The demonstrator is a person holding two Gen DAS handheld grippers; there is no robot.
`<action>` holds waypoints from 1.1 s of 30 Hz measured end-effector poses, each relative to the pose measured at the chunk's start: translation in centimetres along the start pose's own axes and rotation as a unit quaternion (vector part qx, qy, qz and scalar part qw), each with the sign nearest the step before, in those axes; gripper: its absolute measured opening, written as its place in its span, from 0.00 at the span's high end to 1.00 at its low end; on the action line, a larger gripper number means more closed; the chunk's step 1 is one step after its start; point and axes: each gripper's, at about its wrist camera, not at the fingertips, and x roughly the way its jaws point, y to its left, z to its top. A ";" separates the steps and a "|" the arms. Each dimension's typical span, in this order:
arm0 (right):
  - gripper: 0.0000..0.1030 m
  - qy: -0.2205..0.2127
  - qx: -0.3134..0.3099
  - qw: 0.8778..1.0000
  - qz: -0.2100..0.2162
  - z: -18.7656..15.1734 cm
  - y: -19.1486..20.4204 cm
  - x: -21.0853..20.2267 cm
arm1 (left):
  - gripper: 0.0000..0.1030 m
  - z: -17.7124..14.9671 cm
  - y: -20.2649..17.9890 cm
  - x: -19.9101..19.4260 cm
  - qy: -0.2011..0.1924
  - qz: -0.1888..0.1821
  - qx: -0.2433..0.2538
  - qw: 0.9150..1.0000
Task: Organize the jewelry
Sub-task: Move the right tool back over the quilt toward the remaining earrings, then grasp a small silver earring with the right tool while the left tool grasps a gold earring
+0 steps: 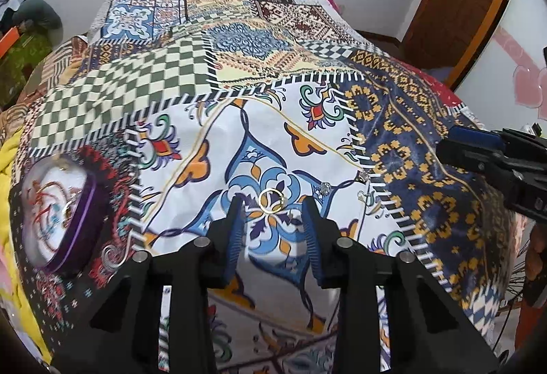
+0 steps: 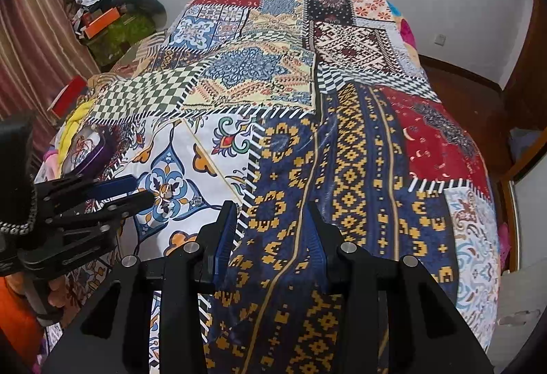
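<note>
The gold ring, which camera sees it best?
The left wrist view: the gold ring lies in plain sight on the patchwork bedspread, just ahead of the open left claw. In the right wrist view it's too small to pick out.

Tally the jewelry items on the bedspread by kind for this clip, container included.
Gold rings: 1, gold ring lying between the open left tool's tips
Small silver pieces: 3, silver pieces, to the ring's right
Purple-rimmed jewelry boxes: 1, jewelry box
Total: 5
</note>
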 end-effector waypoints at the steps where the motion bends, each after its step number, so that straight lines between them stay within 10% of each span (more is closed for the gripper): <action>1: 0.65 0.002 -0.002 1.000 0.001 0.0 0.1 0.2 | 0.73 0.1 0.0 0.4 0.005 -0.001 -0.001 1.000; 19: 0.65 0.035 -0.040 0.999 0.008 0.4 1.9 2.8 | 1.00 0.3 1.0 2.6 0.020 -0.032 -0.018 0.999; 33: 0.65 0.061 -0.058 0.996 0.011 0.3 2.7 4.0 | 1.00 -1.6 3.5 -2.1 -0.034 0.006 -0.035 0.999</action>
